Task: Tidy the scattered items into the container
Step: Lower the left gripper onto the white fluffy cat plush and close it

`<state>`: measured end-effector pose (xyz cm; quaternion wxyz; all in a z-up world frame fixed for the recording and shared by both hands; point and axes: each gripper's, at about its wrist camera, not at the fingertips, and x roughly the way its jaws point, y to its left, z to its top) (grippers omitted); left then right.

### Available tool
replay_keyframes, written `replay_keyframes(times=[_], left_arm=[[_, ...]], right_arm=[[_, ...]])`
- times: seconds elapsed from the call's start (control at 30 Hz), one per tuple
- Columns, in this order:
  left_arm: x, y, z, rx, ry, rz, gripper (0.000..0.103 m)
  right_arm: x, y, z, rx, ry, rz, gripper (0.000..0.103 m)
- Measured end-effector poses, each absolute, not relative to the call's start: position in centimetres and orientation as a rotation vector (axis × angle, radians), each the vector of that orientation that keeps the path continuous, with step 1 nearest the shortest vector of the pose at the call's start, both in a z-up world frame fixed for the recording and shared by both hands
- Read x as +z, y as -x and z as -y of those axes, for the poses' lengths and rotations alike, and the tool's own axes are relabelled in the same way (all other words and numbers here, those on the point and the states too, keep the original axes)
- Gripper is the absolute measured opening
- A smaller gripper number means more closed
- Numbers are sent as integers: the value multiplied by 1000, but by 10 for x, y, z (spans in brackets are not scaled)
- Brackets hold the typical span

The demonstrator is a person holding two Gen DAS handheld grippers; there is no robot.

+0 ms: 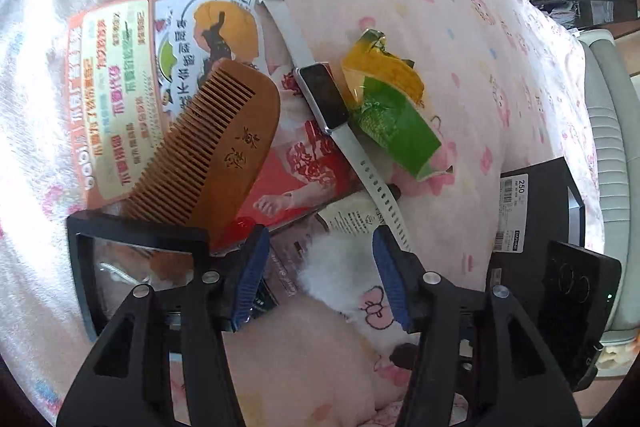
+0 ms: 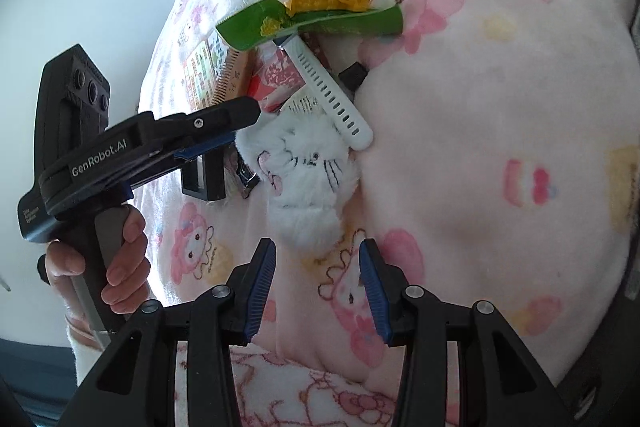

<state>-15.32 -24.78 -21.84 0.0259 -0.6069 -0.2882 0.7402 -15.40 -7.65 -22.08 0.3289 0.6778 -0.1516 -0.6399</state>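
Observation:
The scattered items lie in a heap on a pink cartoon-print blanket [image 1: 400,7]. The heap holds a wooden comb [image 1: 216,147], a smartwatch with a white strap [image 1: 324,99], a yellow-green corn snack packet [image 1: 384,99] and printed leaflets [image 1: 116,75]. A white fluffy plush [image 1: 340,267] lies at its near edge. My left gripper [image 1: 320,275] is open, its blue pads standing either side of the plush without squeezing it. My right gripper [image 2: 318,287] is open and empty, just short of the plush [image 2: 308,187]. A hand holds the left gripper [image 2: 240,129] at the left.
A black box with a barcode label [image 1: 536,211] sits at the blanket's right edge. A black-framed clear panel [image 1: 140,255] lies beside the left finger, under the comb's end. A small black item [image 2: 352,77] pokes out under the watch strap [image 2: 332,95].

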Motion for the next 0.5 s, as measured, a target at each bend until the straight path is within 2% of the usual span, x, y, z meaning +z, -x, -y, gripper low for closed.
replay_keyframes(times=[0.1,0.2,0.33,0.5], left_arm=[[-221,153,246,2241,1871,950,55],[-217,151,235,2125,1839,983,42],[-204,143,212,2183,1874,816,41],[-187,135,208,2219,1804,818,41]], right_arm=[[-227,166,77,-1682,-1776,436,39],[-213,165,78,-1690,-1723,447,39],[-192,158,76,-1719,-1665,468,39],[-188,145,67,-1785,-1713,367,39]])
